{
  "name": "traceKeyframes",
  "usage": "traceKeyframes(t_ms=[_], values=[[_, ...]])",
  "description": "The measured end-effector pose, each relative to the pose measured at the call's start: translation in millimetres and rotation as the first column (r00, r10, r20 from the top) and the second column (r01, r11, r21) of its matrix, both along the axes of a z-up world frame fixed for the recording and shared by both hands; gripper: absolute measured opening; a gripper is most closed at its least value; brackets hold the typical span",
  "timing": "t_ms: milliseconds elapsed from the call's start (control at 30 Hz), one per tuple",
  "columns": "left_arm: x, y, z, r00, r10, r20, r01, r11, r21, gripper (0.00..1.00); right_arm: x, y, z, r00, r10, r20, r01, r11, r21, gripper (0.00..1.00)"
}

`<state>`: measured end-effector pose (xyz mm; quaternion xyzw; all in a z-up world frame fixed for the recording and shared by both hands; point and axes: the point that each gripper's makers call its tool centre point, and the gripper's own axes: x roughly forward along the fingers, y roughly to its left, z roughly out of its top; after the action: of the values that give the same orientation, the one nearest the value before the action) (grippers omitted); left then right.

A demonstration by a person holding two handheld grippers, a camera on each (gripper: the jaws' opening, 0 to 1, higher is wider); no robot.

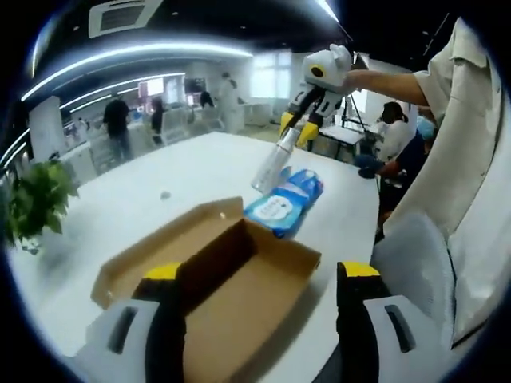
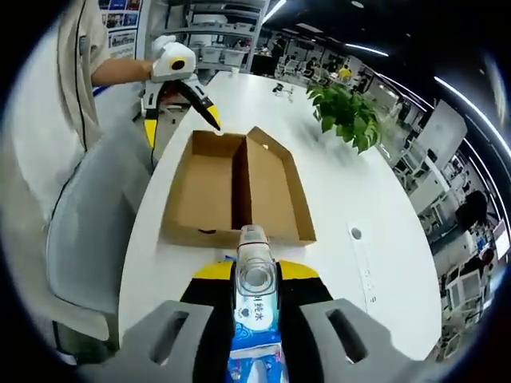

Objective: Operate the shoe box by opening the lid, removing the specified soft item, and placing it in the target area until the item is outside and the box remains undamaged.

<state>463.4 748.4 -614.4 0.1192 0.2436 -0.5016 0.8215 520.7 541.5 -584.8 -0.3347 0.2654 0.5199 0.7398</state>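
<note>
White table (image 1: 200, 167) in an office, one open box (image 1: 239, 279), one plant (image 2: 347, 112), my right gripper (image 1: 297, 132) clamped one wipes pack (image 2: 255, 319), my left gripper (image 2: 180, 112) spread empty.

Surroundings of the work area: an open-plan office with a large white desk (image 1: 200, 167).
A leafy green potted plant (image 2: 347, 112) stands on the desk near its far edge, also seen in the left gripper view (image 1: 36, 199). A grey padded chair (image 2: 88, 231) is drawn up at the desk's side. Curved white ceiling light strips (image 1: 136, 52) run overhead; several people (image 1: 118, 124) stand at distant counters.
</note>
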Motion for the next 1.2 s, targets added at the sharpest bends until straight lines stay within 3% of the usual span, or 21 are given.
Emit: traceKeyframes(t_ms=[533, 767, 1200], values=[[-6.2, 32.7, -0.5, 0.995, 0.103, 0.001, -0.103, 0.995, 0.003, 0.85, 51.0, -33.3, -37.3, 0.998, -0.015, -0.06, 0.004, 0.982, -0.188, 0.16], [-7.7, 49.1, -1.6, 0.988, 0.152, -0.002, -0.152, 0.988, 0.006, 0.86, 70.0, -44.6, -63.3, 0.993, -0.051, -0.11, 0.018, 0.96, -0.28, 0.16], [-15.0, 82.9, -8.5, 0.973, 0.232, -0.016, -0.231, 0.972, 0.03, 0.85, 94.2, -56.1, -95.9, 0.979, -0.114, -0.168, 0.043, 0.927, -0.374, 0.16]])
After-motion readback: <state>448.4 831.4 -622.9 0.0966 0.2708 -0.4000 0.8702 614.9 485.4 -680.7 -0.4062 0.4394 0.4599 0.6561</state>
